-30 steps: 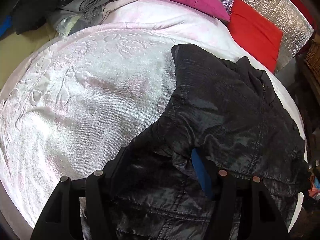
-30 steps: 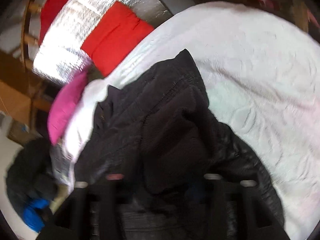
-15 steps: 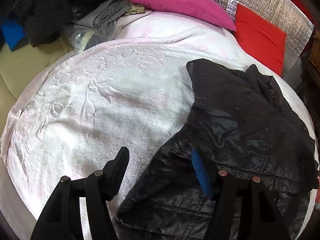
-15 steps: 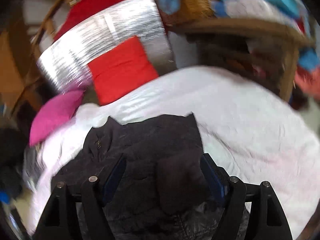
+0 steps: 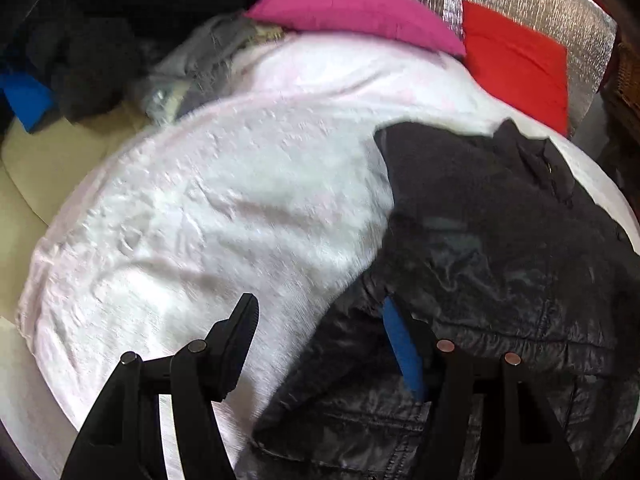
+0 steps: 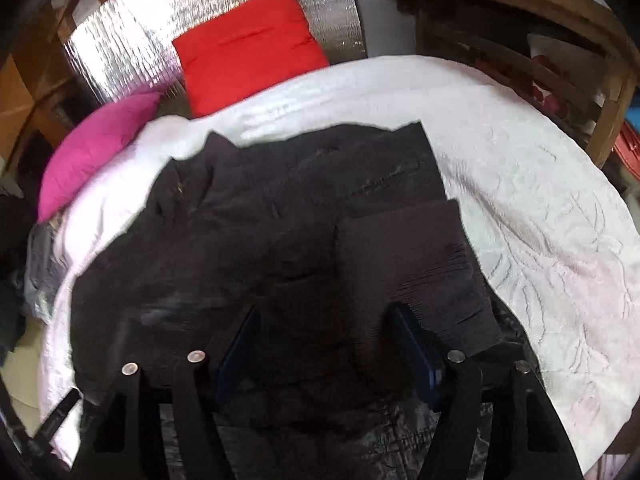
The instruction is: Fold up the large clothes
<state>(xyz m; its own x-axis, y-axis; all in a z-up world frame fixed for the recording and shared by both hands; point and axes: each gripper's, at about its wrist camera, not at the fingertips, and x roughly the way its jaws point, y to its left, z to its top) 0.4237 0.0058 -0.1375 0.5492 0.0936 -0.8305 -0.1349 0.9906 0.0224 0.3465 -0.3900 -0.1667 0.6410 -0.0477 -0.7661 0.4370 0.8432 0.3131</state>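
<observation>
At nine o'clock in my left view lies the bare white bedspread (image 5: pixel 224 208), its raised pattern smeared by blur. My left gripper (image 5: pixel 320 324) hangs over it with its fingers set well apart. The left finger stands over bare bedspread, and the blue-padded right finger sits at the edge of the black jacket (image 5: pixel 500 264). I am gripping nothing with it.

The jacket fills that view from about two o'clock down to five. Its upper part looks matte and soft. The lower part is shiny, quilted and creased, with a stitched hem near six o'clock. Its collar points toward one o'clock, toward the red cushion (image 5: pixel 520 64). The pink pillow (image 5: pixel 352 12) lies at twelve o'clock, and a heap of grey and dark clothes (image 5: pixel 192 64) sits at ten.

In my right view the jacket (image 6: pixel 280 232) lies spread across the middle of the bedspread (image 6: pixel 540 200), partly doubled over itself. A flat dark panel with a ribbed edge lies at three o'clock. My right gripper (image 6: pixel 326 344) hovers over the jacket's near part, its jaws closing. Dark cloth shows between them, but I cannot tell whether the pads touch it.
</observation>
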